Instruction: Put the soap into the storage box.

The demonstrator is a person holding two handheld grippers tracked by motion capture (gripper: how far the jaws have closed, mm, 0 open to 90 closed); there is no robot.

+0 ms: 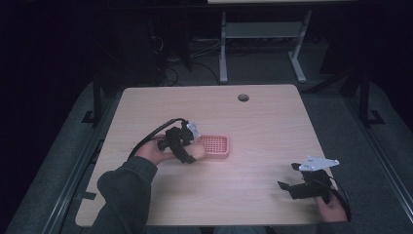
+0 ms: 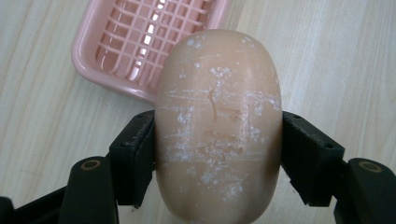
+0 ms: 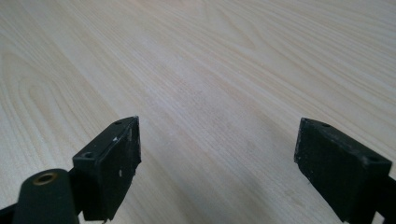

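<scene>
A peach-coloured oval bar of soap (image 2: 218,126), scuffed with white flecks and scratches, is clamped across its middle by the left gripper (image 2: 218,158) just left of the pink slatted plastic soap dish (image 2: 88,56). The right gripper (image 3: 217,168) is held wide open and empty above the pale wooden table (image 3: 224,60), near its right edge.

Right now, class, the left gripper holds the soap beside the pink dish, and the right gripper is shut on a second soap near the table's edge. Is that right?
Not quite. The right gripper is open and holds nothing; the right gripper view shows bare table between its fingers. The rest stands: the left gripper holds the soap beside the pink dish.
</scene>
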